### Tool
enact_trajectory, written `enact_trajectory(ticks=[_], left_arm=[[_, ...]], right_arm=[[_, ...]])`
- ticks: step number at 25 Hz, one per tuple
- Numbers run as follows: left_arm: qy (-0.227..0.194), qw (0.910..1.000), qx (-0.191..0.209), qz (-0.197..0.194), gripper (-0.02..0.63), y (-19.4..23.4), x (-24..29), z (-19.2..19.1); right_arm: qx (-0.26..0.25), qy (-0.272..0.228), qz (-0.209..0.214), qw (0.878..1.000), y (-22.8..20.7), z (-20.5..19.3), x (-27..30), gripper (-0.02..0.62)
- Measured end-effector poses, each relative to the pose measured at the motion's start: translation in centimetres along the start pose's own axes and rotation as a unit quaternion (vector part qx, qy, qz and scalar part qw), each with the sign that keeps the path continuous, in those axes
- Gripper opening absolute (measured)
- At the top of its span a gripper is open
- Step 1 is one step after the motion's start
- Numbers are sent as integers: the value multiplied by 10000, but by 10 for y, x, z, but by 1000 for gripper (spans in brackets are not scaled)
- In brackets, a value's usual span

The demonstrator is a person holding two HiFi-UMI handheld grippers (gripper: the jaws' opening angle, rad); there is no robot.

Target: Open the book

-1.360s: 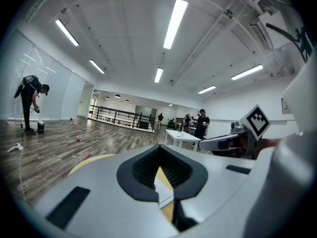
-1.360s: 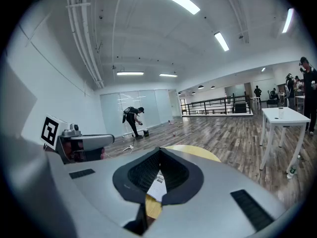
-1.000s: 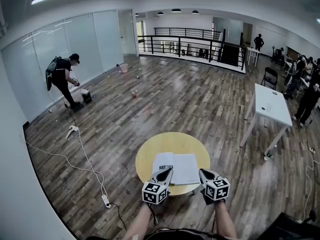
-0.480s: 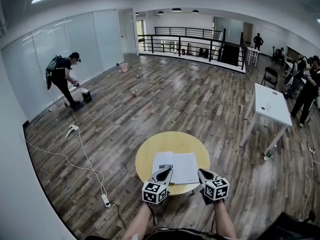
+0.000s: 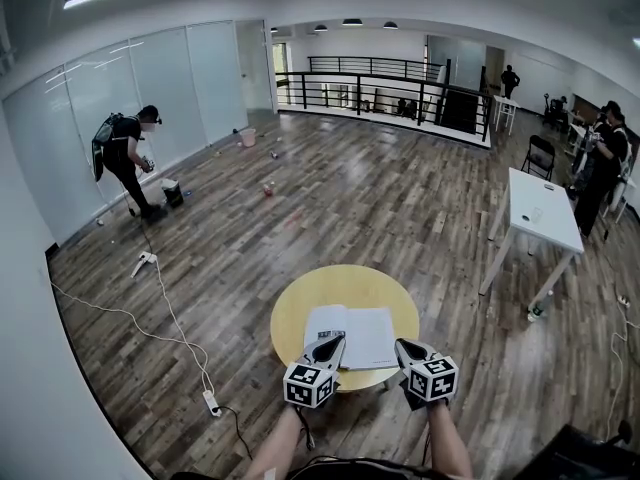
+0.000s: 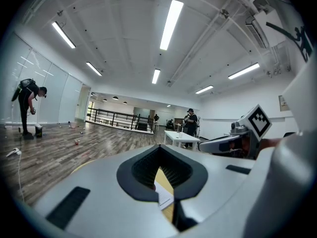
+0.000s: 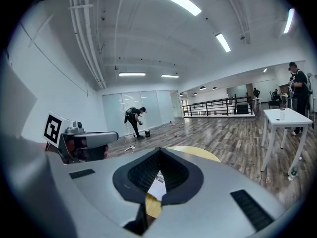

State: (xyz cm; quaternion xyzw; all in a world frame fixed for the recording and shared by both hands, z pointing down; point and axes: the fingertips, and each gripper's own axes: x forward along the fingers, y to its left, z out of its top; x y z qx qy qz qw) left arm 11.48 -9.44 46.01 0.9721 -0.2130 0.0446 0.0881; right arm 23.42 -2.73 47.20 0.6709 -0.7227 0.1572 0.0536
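Note:
A white book (image 5: 356,334) lies closed and flat on the near half of a round yellow table (image 5: 300,300). My left gripper (image 5: 331,345) sits at the book's near left corner, jaws shut with nothing between them. My right gripper (image 5: 403,348) hangs just off the book's near right corner, also shut and empty. In the left gripper view the book (image 6: 163,195) shows through the gap behind the closed tips of the left gripper (image 6: 173,203). In the right gripper view the book (image 7: 157,186) and the table (image 7: 200,153) lie beyond the right gripper (image 7: 145,195).
A white rectangular table (image 5: 541,214) stands to the right. A cable with a power strip (image 5: 211,401) runs over the wooden floor at left. One person (image 5: 125,158) bends by the glass wall, others (image 5: 600,163) stand at far right. A black railing (image 5: 385,88) crosses the back.
Both grippers and the book have stayed put. Only the people at the far right have shifted about.

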Motion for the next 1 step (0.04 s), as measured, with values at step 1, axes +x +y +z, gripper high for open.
enact_trajectory(ticks=[1], left_arm=[[-3, 10000, 4, 0, -2, -1, 0, 1]], right_arm=[[3, 4, 0, 10000, -1, 0, -1, 5]])
